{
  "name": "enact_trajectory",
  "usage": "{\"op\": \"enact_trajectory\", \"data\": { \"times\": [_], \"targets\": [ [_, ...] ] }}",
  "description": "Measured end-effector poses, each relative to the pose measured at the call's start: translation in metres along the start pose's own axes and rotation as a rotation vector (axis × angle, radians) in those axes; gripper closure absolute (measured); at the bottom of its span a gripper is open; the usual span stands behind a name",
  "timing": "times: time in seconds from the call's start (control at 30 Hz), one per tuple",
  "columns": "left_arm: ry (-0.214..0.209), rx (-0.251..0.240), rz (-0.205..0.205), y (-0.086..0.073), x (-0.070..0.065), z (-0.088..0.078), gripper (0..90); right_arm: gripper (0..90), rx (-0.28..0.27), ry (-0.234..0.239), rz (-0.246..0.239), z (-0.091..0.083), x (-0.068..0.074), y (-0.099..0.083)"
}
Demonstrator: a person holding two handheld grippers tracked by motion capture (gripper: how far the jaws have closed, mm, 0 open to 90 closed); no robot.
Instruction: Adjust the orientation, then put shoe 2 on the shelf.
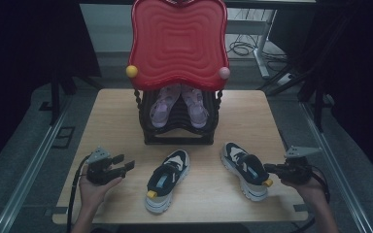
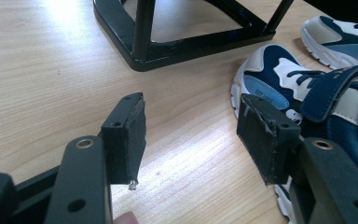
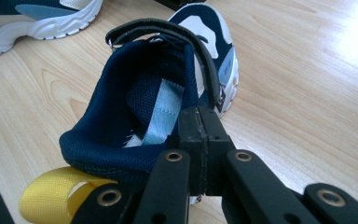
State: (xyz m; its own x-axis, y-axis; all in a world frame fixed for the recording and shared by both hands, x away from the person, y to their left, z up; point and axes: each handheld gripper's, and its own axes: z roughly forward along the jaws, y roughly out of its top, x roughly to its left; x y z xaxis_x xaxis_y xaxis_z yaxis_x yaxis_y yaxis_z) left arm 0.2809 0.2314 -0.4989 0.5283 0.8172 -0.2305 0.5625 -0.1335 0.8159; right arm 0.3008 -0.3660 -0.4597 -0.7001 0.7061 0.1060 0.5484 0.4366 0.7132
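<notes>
At the near edge of the wooden table [image 1: 111, 104], two hand-held grippers are seen, one at each side. The left gripper [image 1: 119, 165] is held low over the bare wood with its jaws standing well apart and nothing between them; in the left gripper view the table surface is seen through the gap, and the left sneaker [image 1: 167, 180] lies just beside the jaw nearer to it. The right gripper [image 1: 270, 169] is seen with its jaws pressed together on the collar of the right sneaker [image 1: 245, 170], close to the heel, where a yellow pull loop [image 3: 58, 195] is attached. In the right gripper view the dark blue lining is seen pinched between the pads and the strap [image 3: 168, 30] arches above the opening. Both sneakers are navy and white with white soles, rest on the table with toes pointing away from the person, and lie well apart from each other. Farther back a black shoe rack [image 1: 179, 138] stands on the table, and a pair of lilac sandals [image 1: 178, 104] is held on it. Above the rack a red wavy panel [image 1: 178, 41] is seen, with a yellow ball [image 1: 132, 71] and a pink ball [image 1: 224, 73] at its lower corners.
</notes>
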Motion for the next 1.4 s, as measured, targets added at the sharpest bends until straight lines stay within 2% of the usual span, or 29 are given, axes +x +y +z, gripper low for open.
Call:
{"op": "enact_trajectory", "data": {
  "times": [0.27, 0.33, 0.57, 0.8, 1.17, 1.4],
  "targets": [
    [-0.013, -0.015, 0.015, 0.005, -0.01, -0.006, 42.2, 89.9, -0.06, -0.029, 0.018, -0.003, 0.002, 0.004],
    [-0.038, -0.019, 0.003, 0.007, -0.013, -0.008, 42.1, 89.8, -0.073, -0.035, 0.025, -0.003, 0.002, 0.004],
    [-0.067, -0.006, -0.009, 0.014, -0.022, -0.01, 41.8, 86.1, -0.103, -0.031, 0.037, -0.006, 0.001, 0.006],
    [-0.091, 0.003, 0.012, 0.023, -0.036, -0.011, 41.6, 78.8, -0.118, -0.021, 0.04, -0.009, -0.001, 0.009],
    [-0.11, 0.092, 0.059, 0.031, -0.059, 0.004, 41.5, 66.9, -0.13, -0.038, 0.038, -0.008, 0.0, 0.015],
    [-0.104, 0.158, 0.084, 0.034, -0.068, 0.019, 41.5, 64.7, -0.13, -0.051, 0.044, -0.008, 0.0, 0.014]
  ]
}}
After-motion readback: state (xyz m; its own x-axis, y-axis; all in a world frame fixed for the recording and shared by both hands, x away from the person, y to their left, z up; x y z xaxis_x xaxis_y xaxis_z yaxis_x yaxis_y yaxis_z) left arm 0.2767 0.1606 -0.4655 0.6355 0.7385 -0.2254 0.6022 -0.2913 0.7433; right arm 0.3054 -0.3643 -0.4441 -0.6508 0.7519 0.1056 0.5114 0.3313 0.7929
